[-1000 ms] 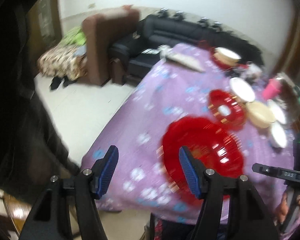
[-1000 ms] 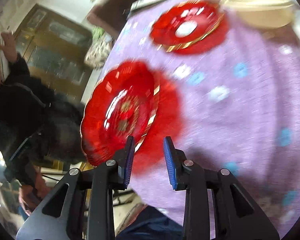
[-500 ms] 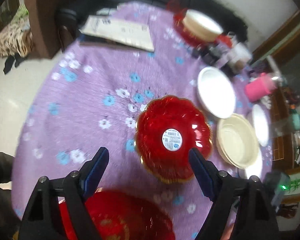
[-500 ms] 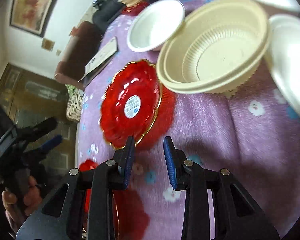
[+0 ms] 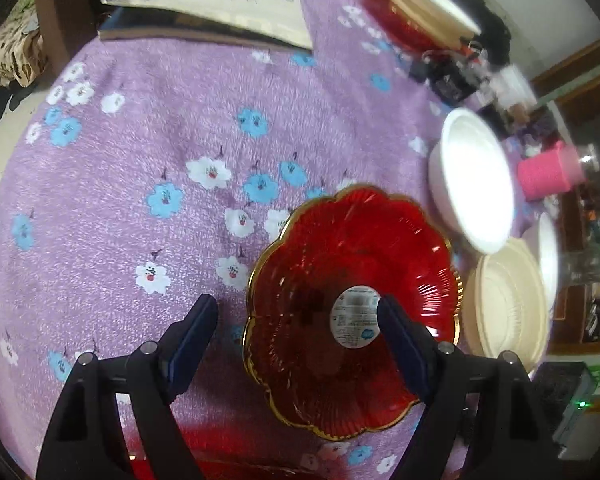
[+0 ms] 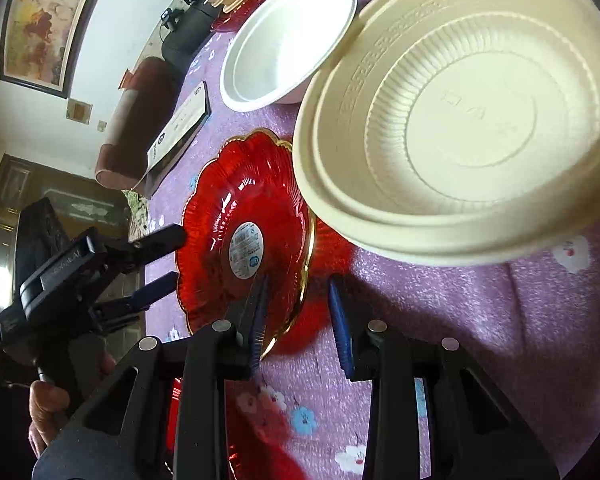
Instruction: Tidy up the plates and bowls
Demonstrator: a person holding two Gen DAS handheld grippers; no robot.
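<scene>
A red scalloped plate (image 5: 352,312) with a gold rim and a round sticker lies on the purple flowered tablecloth (image 5: 160,140). My left gripper (image 5: 296,336) is open wide, its fingers either side of the plate's near-left rim. My right gripper (image 6: 300,316) is open, its jaws straddling the same plate's (image 6: 240,232) near rim. A cream ribbed bowl (image 6: 460,112) sits right of the plate; it also shows in the left wrist view (image 5: 504,304). A white bowl (image 5: 476,184) stands behind. Another red plate (image 6: 244,440) lies at the near edge, partly hidden.
A book (image 5: 212,8) lies at the far left of the table. A red dish with a cream lid (image 5: 424,12), dark clutter and a pink cup (image 5: 548,172) stand at the far right. Another white plate (image 5: 548,252) lies past the cream bowl.
Both grippers have moved forward from the near red plate to the stickered red plate. The right gripper has closed in on its rim, the left now frames it.
</scene>
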